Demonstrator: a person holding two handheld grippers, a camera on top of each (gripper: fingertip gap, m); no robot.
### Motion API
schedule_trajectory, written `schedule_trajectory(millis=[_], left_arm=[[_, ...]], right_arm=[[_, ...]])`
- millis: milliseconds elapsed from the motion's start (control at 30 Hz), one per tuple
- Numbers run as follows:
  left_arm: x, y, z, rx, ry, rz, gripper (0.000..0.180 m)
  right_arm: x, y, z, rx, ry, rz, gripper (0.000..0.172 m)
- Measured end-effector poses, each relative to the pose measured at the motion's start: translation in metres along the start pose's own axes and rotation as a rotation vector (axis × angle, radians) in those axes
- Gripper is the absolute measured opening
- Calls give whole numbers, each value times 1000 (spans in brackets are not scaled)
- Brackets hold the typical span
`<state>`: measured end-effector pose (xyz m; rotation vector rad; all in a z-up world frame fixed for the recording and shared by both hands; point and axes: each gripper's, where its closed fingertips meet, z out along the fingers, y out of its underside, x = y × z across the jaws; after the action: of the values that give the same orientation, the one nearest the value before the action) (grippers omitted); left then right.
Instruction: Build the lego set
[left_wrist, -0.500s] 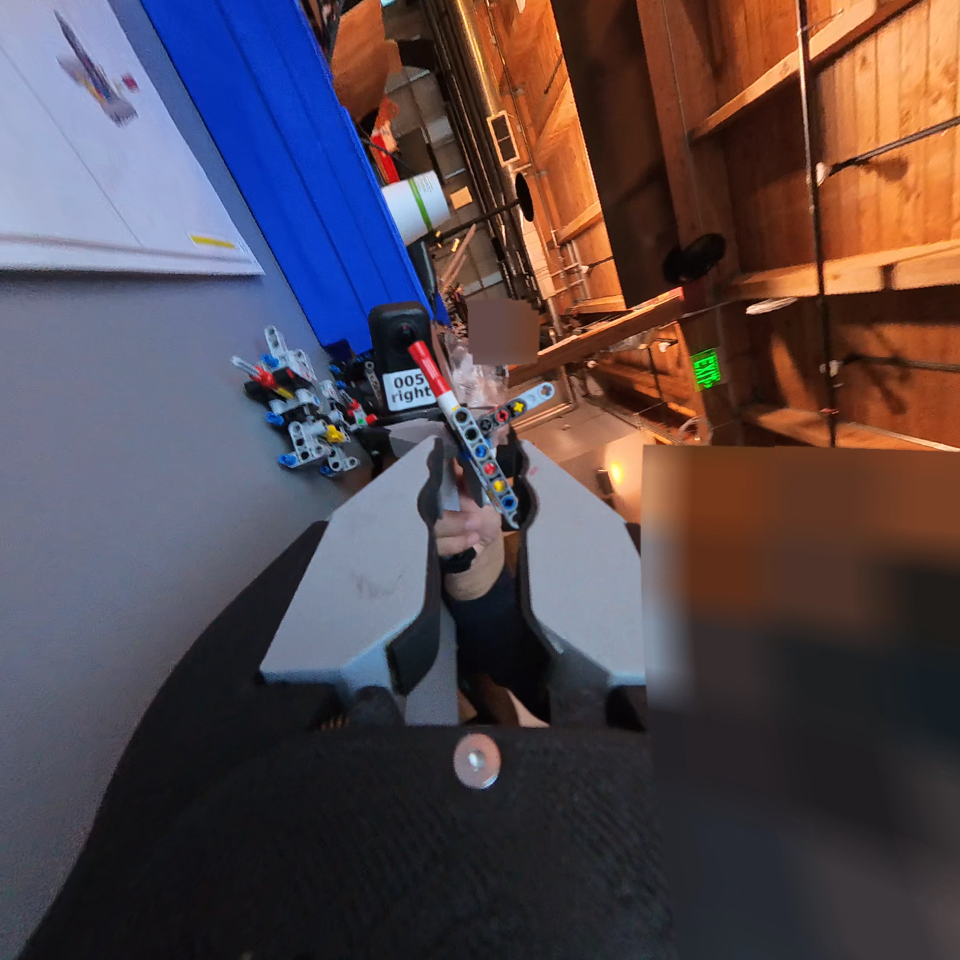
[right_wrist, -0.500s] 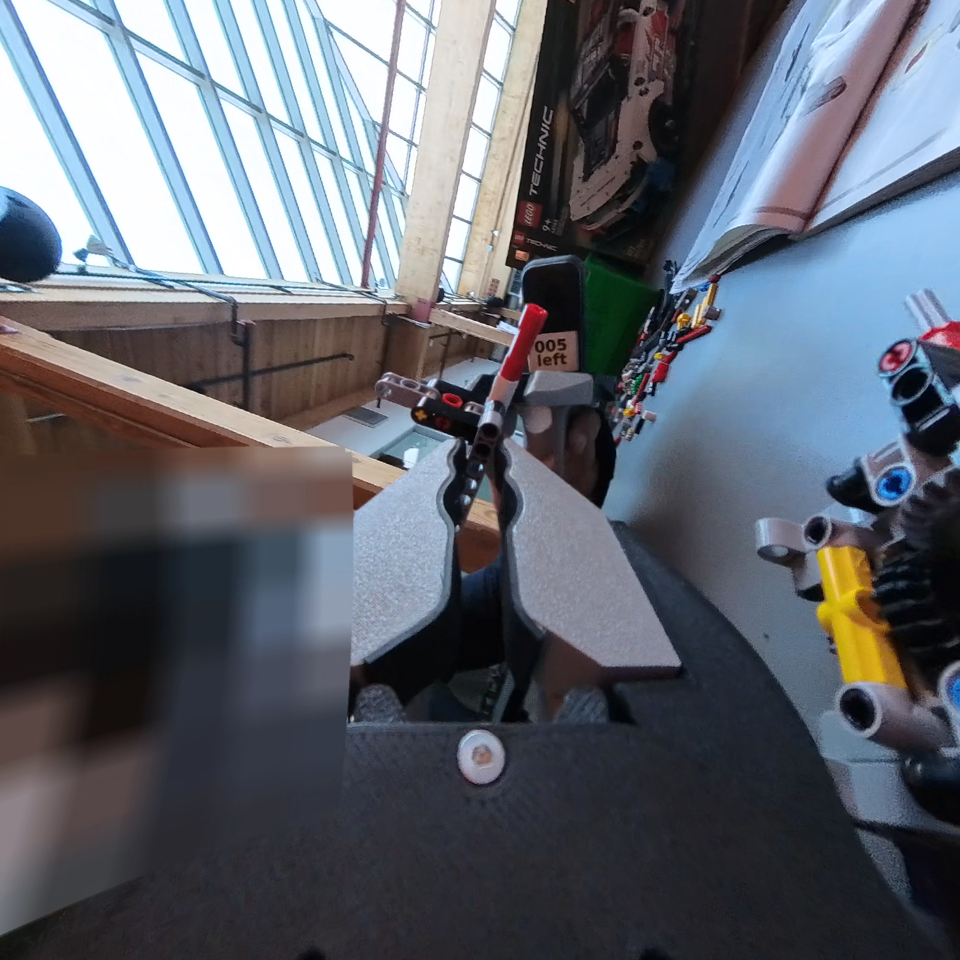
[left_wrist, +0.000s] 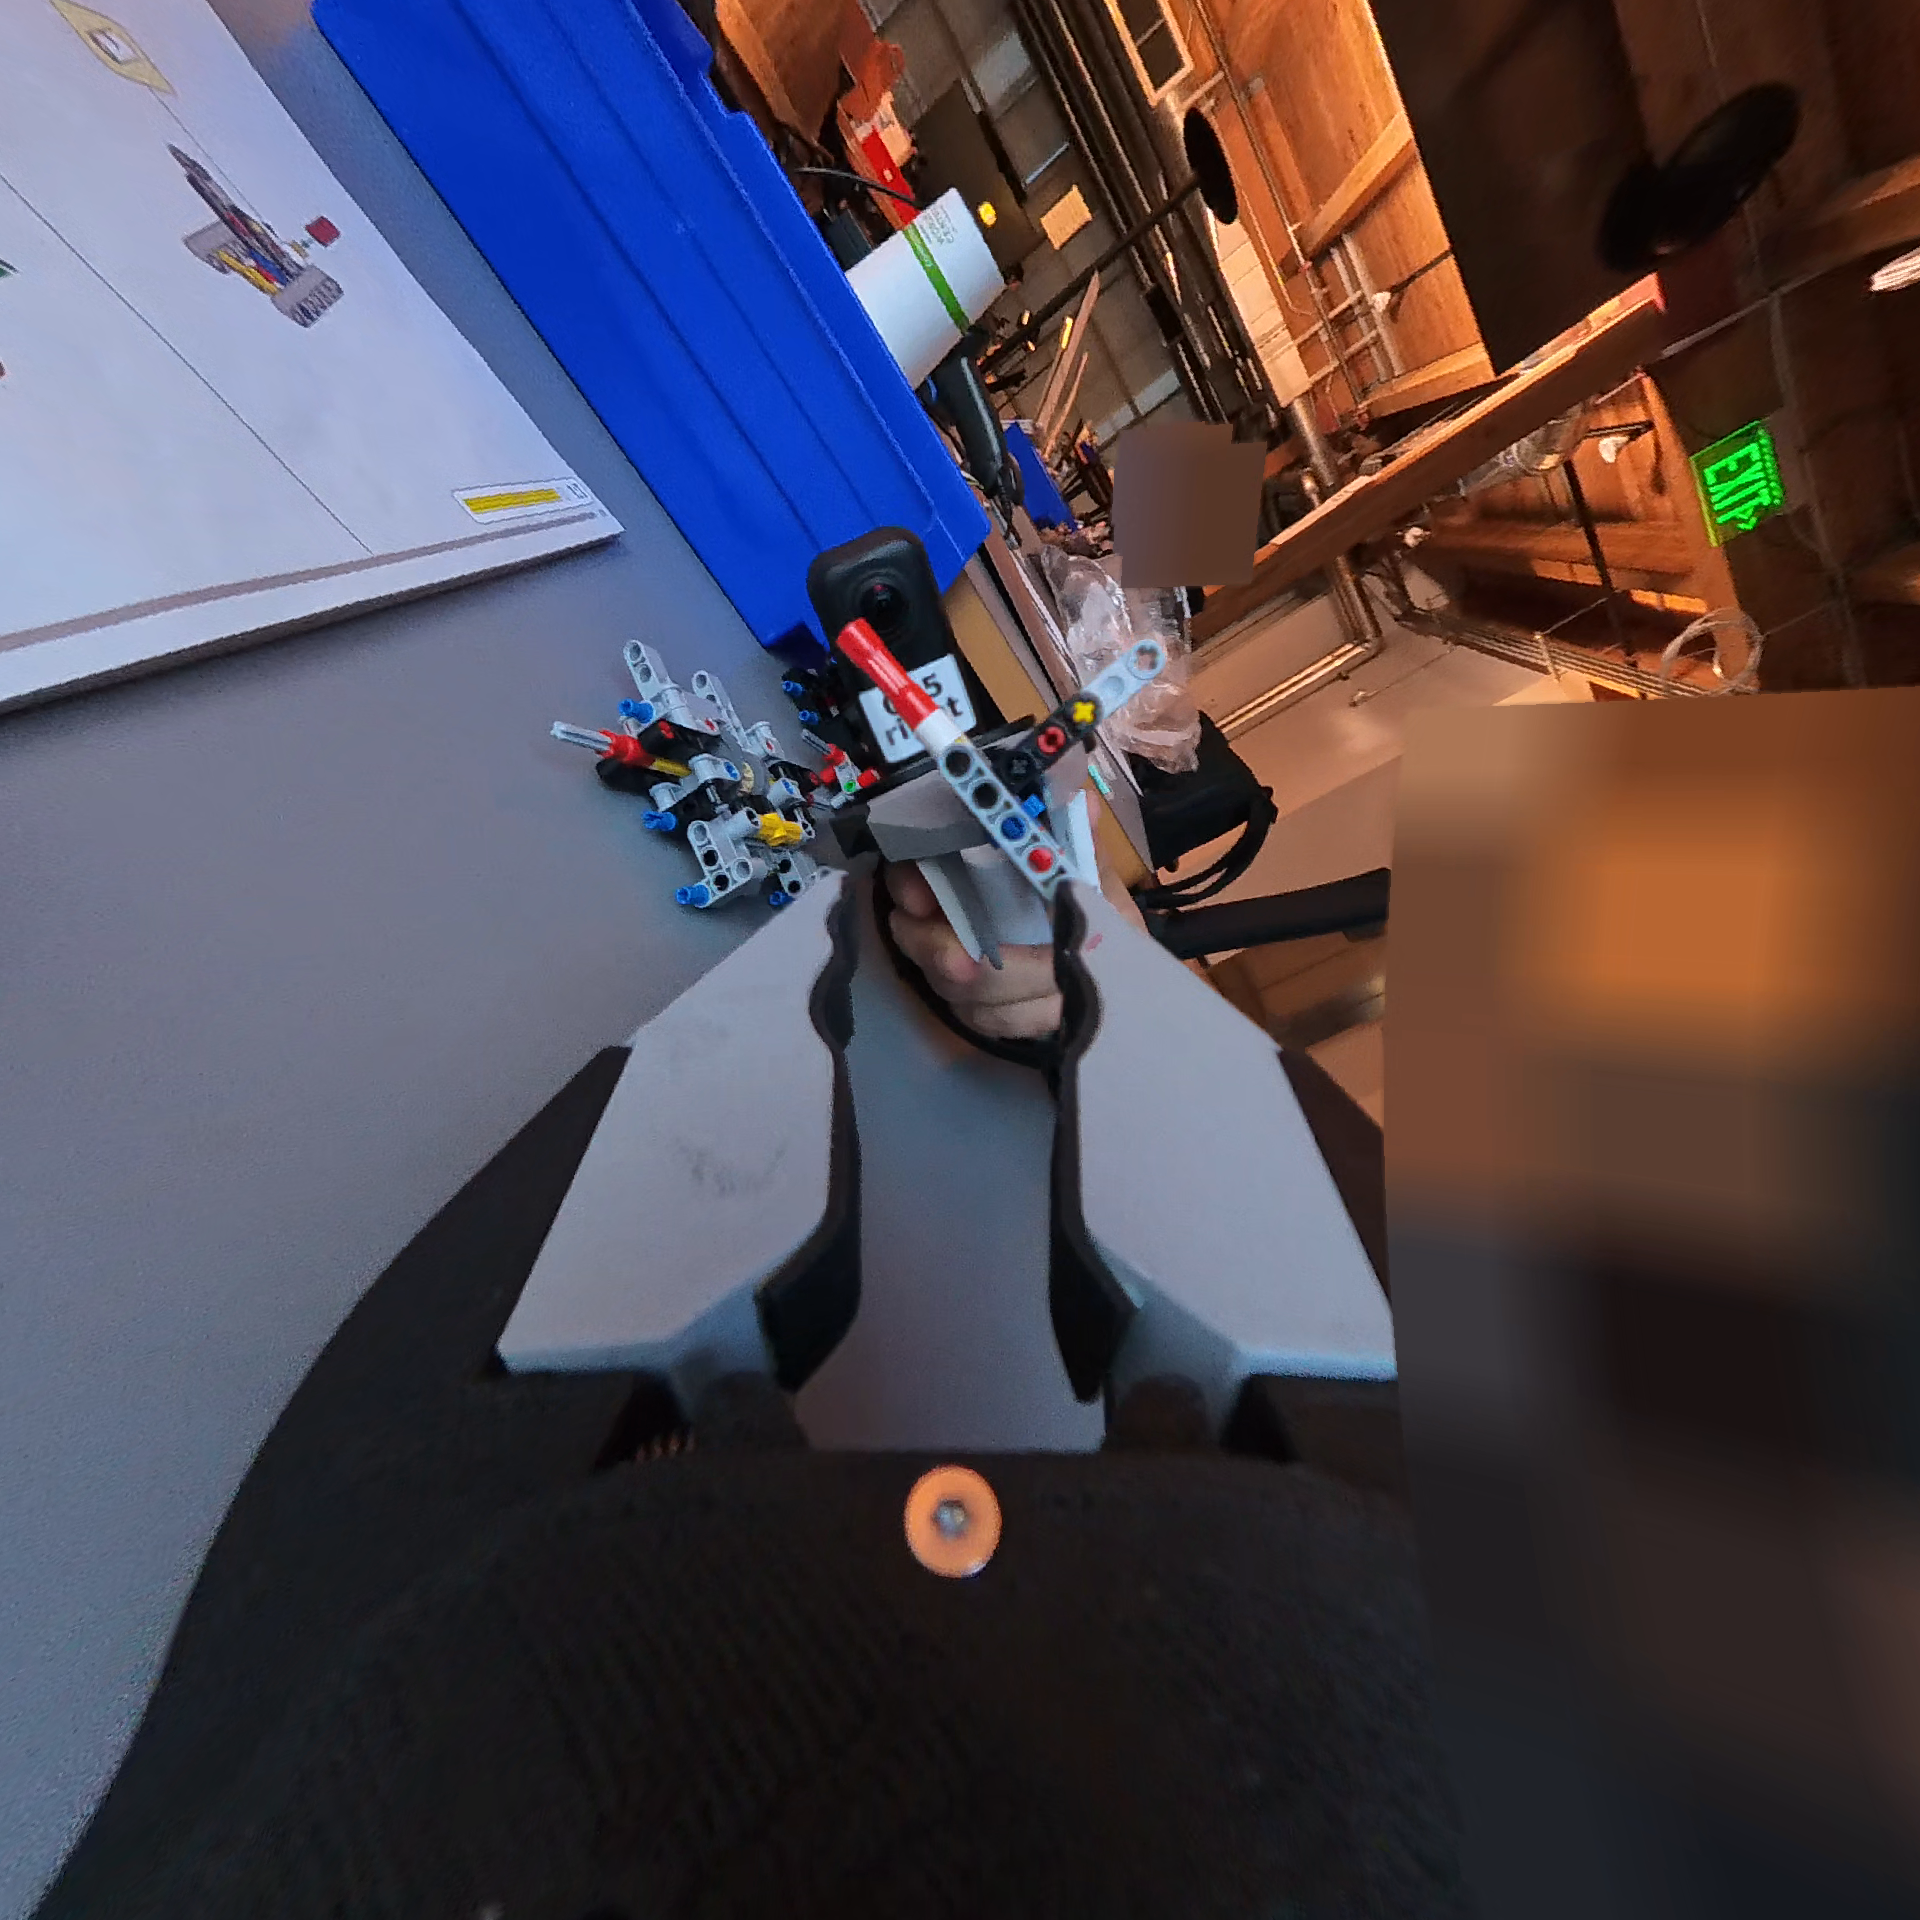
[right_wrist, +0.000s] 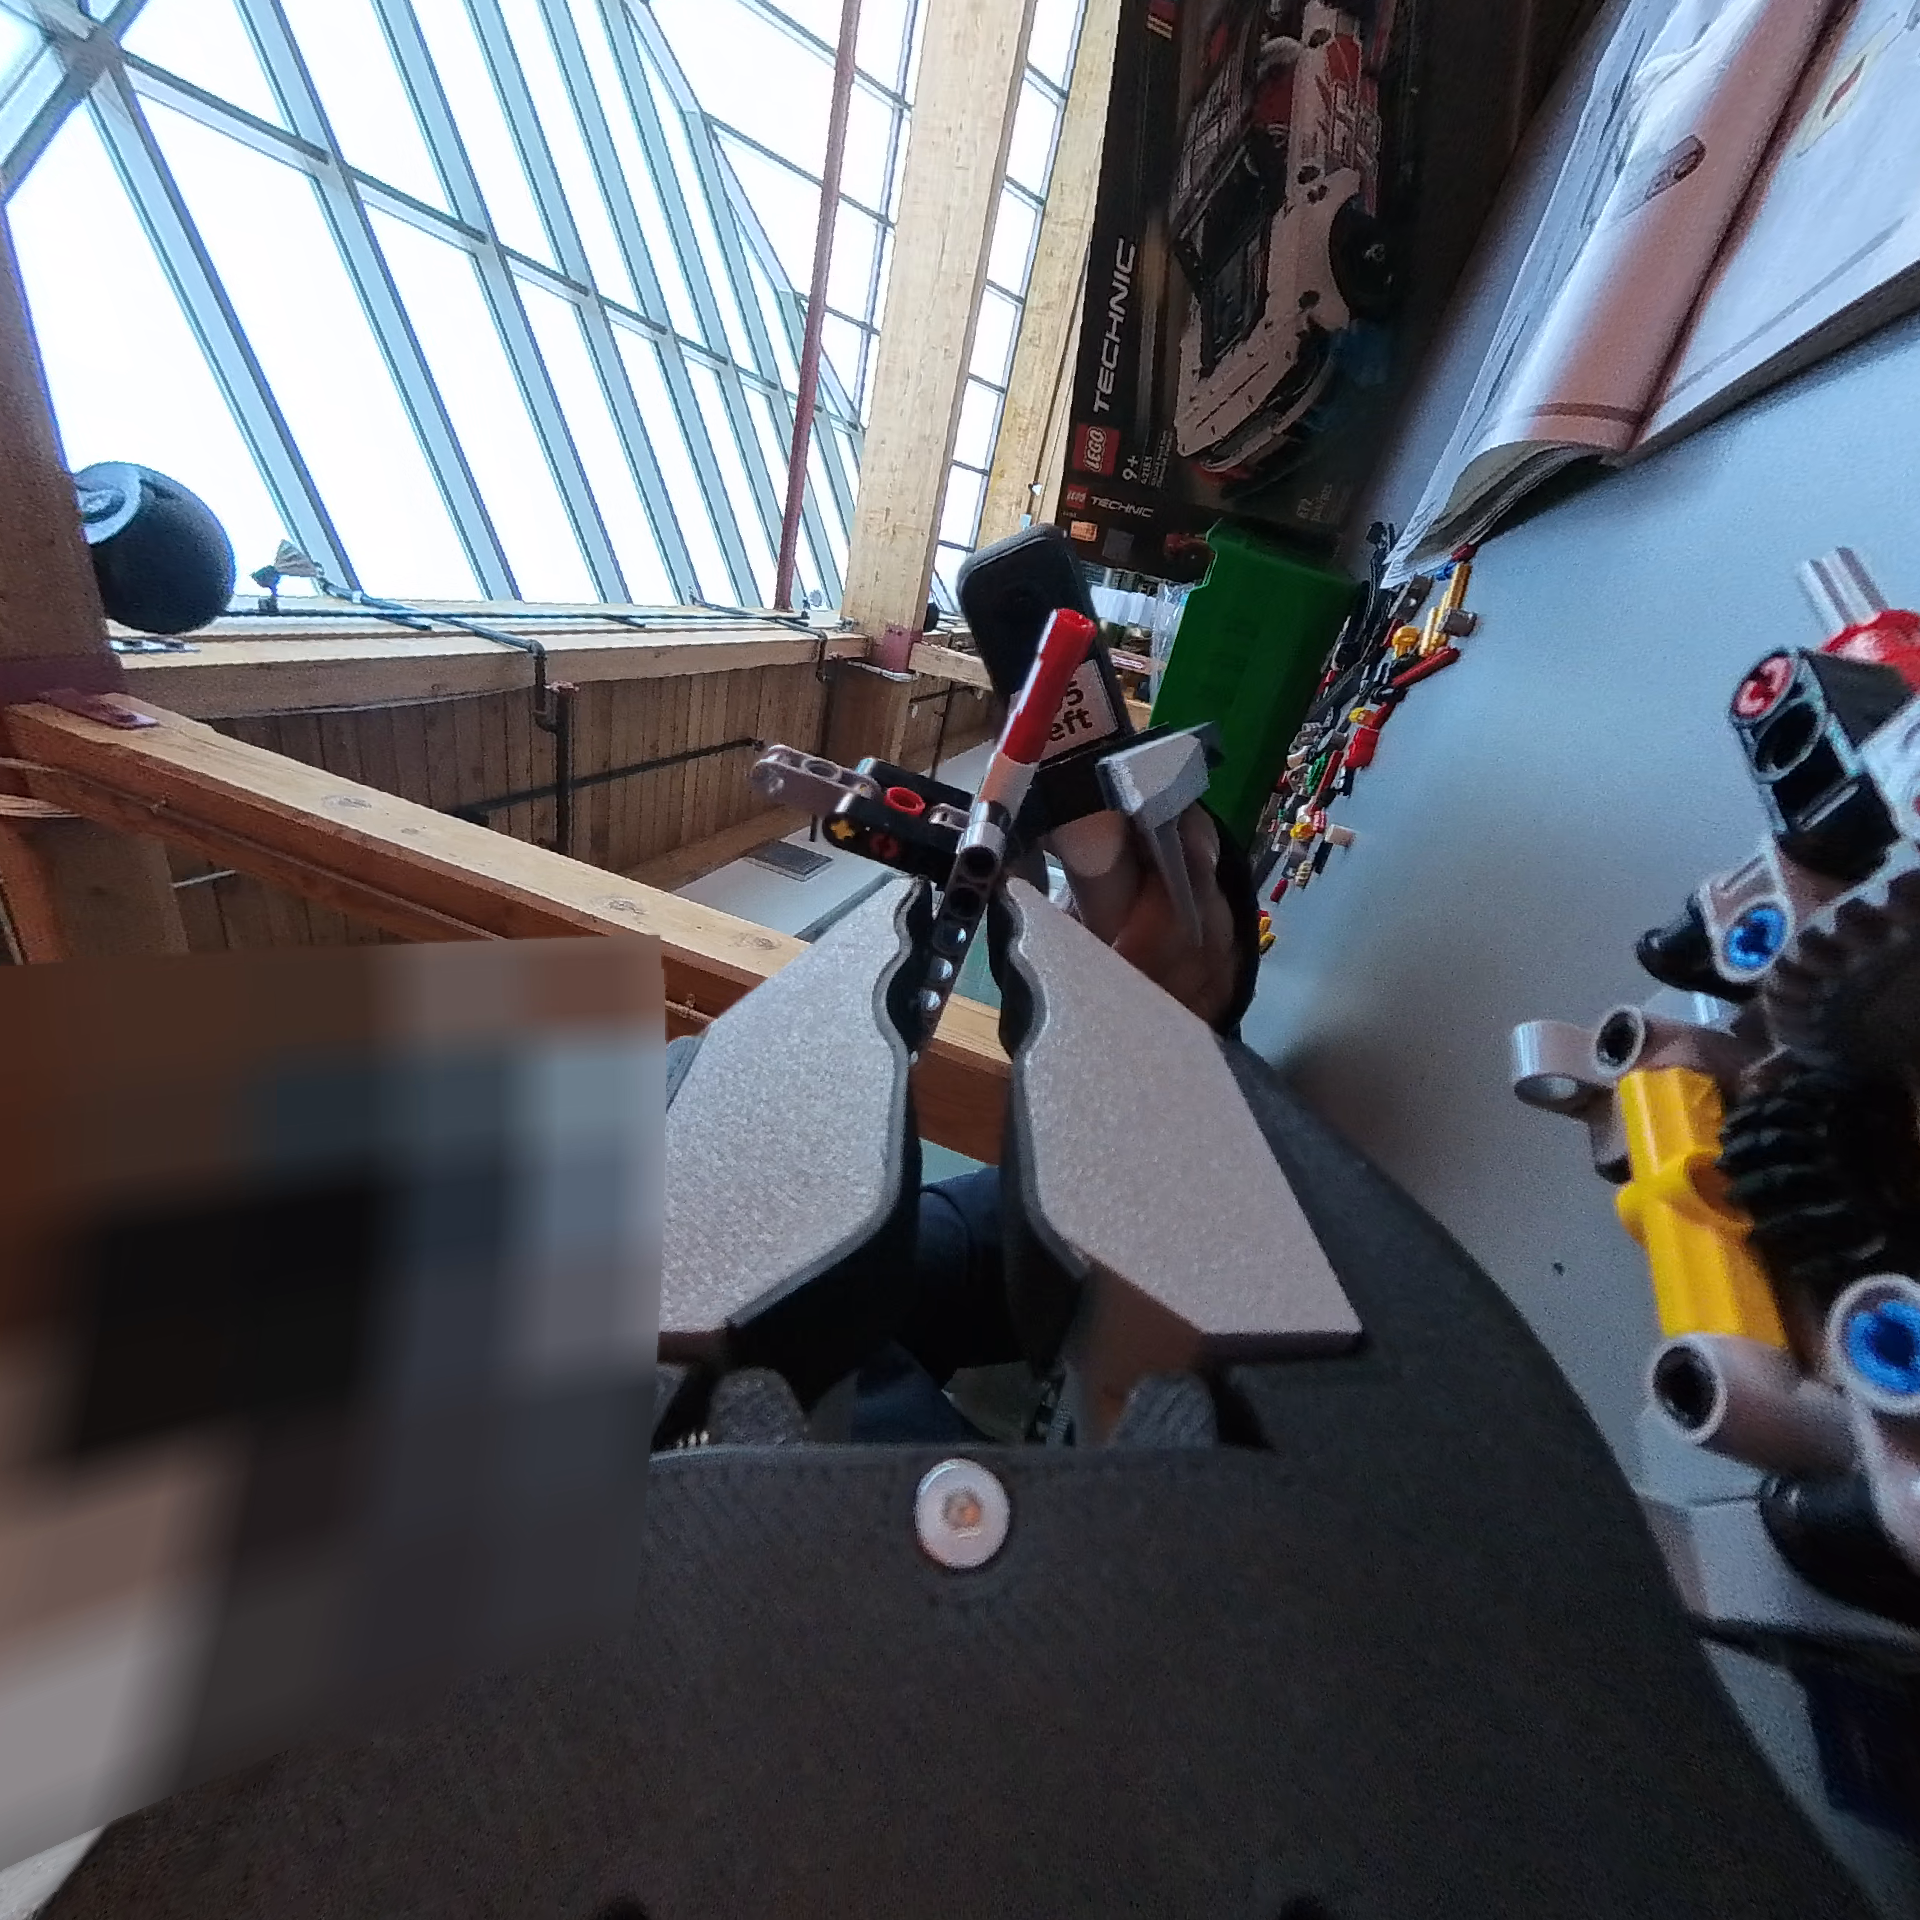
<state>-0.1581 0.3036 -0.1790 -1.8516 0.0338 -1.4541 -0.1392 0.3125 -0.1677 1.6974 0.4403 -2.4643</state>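
Note:
A small brick assembly is held in the air: a grey holed beam (left_wrist: 997, 805) with a red and white axle (left_wrist: 883, 675) at its top and a black cross beam (left_wrist: 1044, 743) with a thin grey arm. My right gripper (right_wrist: 961, 899) is shut on the grey beam (right_wrist: 956, 914), which runs up between its pads, with the red axle (right_wrist: 1044, 686) and the black beam (right_wrist: 894, 816) above them. My left gripper (left_wrist: 951, 894) is open and holds nothing; its right fingertip (left_wrist: 1070, 914) is just below the beam's lower end. The left gripper also shows in the right wrist view (right_wrist: 1169, 821), apart from the assembly.
A part-built model (left_wrist: 717, 790) lies on the grey table (left_wrist: 260, 935) and shows close at the right in the right wrist view (right_wrist: 1766, 1091). A blue bin (left_wrist: 644, 260), an open instruction booklet (left_wrist: 208, 364), a green bin (right_wrist: 1247, 665), loose bricks (right_wrist: 1351, 748) and a set box (right_wrist: 1247, 260) stand around. Both grippers' tips are close together, under 4 cm apart.
My left gripper's fingers have spread apart and let go of the grey beam. My right gripper keeps its hold on the assembly.

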Motion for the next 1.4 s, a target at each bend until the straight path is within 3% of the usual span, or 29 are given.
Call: schedule_trajectory(millis=[33, 267, 500, 733, 900, 1167, 1400], left_arm=[[1, 1, 0, -10, 14, -7, 34], [4, 6, -6, -65, 46, 18, 33], [11, 4, -11, -78, 67, 97, 34], [-9, 7, -11, -119, -88, 326, 34], [-24, -7, -19, -65, -158, 352, 34], [-63, -23, -38, -94, -459, 501, 28], [-78, -28, -42, -74, -504, 422, 26]], right_arm=[[0, 1, 1, -5, 10, -18, 8], [-10, 9, 8, -78, 178, -443, 7], [-29, 14, 12, -95, 239, -806, 6], [-35, 26, 18, -141, 253, -1000, 6], [-28, 25, 19, -163, 330, -1181, 7], [-28, -14, -8, 20, 584, -1428, 7], [-40, -22, -20, 111, 644, -1509, 7]])
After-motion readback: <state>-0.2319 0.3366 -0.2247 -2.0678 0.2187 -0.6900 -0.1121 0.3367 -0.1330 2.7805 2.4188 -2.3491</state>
